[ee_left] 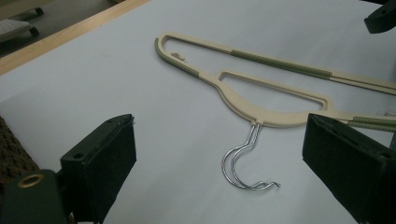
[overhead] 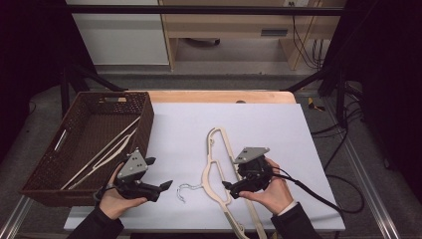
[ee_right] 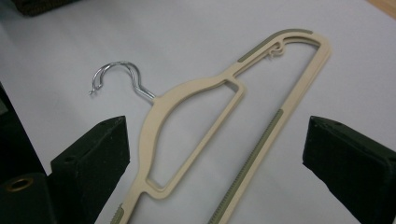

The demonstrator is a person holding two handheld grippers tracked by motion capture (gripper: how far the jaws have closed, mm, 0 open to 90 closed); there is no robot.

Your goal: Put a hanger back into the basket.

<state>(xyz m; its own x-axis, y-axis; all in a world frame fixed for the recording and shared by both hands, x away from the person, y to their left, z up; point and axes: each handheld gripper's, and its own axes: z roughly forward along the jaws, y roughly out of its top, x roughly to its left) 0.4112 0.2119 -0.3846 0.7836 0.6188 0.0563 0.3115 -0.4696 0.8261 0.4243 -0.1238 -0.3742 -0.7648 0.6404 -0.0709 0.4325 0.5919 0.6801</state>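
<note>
White table sheet (overhead: 189,129) bears a cream hanger (overhead: 219,164), its lower end seemingly cut off; both tools gape empty.

Cream hanger (overhead: 217,164) (grey grip strips), metal hook (overhead: 185,191), flat on white tabletop (overhead: 189,124)

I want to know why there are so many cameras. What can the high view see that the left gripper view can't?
The high view alone takes in the brown basket with hangers inside it, both hands, the right gripper, and the floor around the table. The left gripper view alone gives a close look at the hanger's metal hook between its own wide-open jaws. Both show the cream hanger lying on the white table top.
</note>
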